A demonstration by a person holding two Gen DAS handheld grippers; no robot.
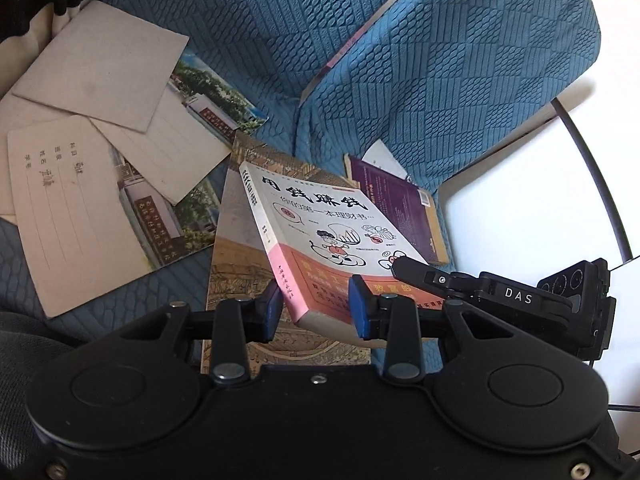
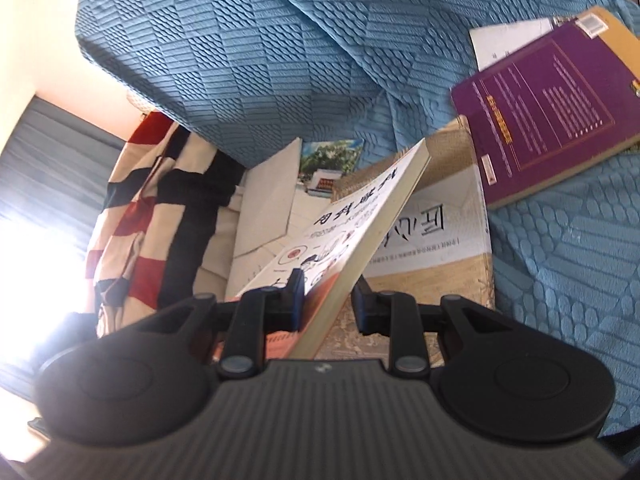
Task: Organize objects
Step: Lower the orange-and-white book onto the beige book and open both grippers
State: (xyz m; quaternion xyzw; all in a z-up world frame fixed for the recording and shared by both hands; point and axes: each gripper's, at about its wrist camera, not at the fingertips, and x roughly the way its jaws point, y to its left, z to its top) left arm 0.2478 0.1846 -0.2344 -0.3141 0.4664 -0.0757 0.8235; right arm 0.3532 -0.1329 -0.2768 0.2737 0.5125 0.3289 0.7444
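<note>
A white and orange paperback (image 1: 320,224) with a cartoon cover hangs tilted above the sofa, held by both grippers. My left gripper (image 1: 316,312) is shut on its near corner by the pink spine. From the right, a finger (image 1: 412,270) of the other gripper lies on the cover. In the right wrist view my right gripper (image 2: 328,300) is shut on the same paperback (image 2: 360,216), one pad on the cover and one under it. Directly beneath lies a large tan book (image 2: 440,240) flat on the blue sofa cover (image 2: 280,60).
A purple book (image 2: 548,112) lies to the right over a white sheet (image 2: 504,40). Several notebooks and grey sheets (image 1: 104,64) are scattered at the left. A striped cloth bag (image 2: 160,208) leans by the sofa cushion. A white round table (image 1: 532,208) stands at the right.
</note>
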